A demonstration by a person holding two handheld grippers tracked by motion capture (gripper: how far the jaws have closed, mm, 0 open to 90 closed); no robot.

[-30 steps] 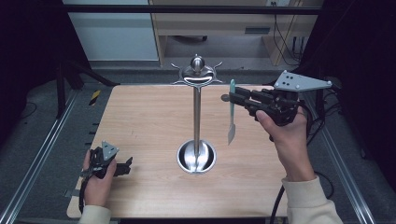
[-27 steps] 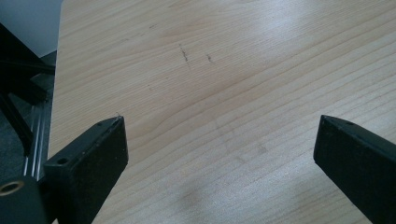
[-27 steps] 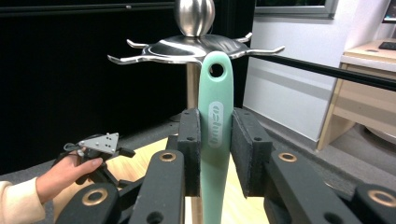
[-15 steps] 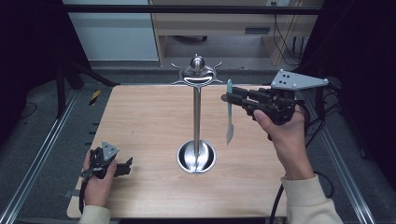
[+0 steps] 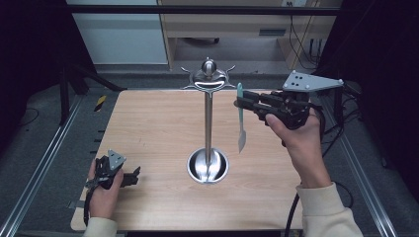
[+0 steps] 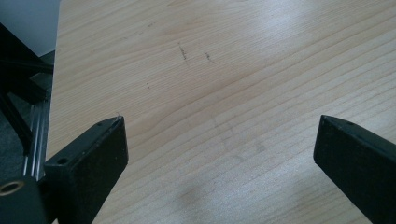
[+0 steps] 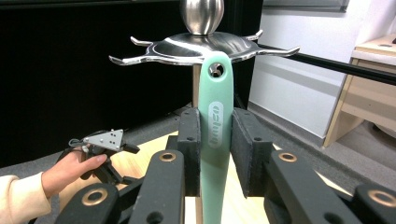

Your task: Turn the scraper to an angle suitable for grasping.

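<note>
A steel utensil stand (image 5: 208,123) rises from a round base at the middle of the wooden table (image 5: 148,128); its crown of hooks (image 7: 201,46) sits at the top. My right gripper (image 5: 240,103) is shut on the handle of a mint-green utensil (image 5: 240,116), which hangs upright with its pale blade pointing down, just right of the pole. In the right gripper view the jaws of that gripper (image 7: 215,135) clamp the handle (image 7: 215,93), whose hanging hole is level with a hook. My left gripper (image 5: 133,175) rests at the table's front left, open (image 6: 219,154) over bare wood.
Metal rails (image 5: 44,163) run along both sides of the table. A wooden cabinet (image 5: 222,24) and a pale panel stand beyond the far edge. Cables trail off at the right. The person's other hand with the left gripper (image 7: 105,140) shows low left in the right gripper view.
My right gripper has carried the green utensil slightly left and up, closer to the stand's hooks. The left gripper has stayed put.
</note>
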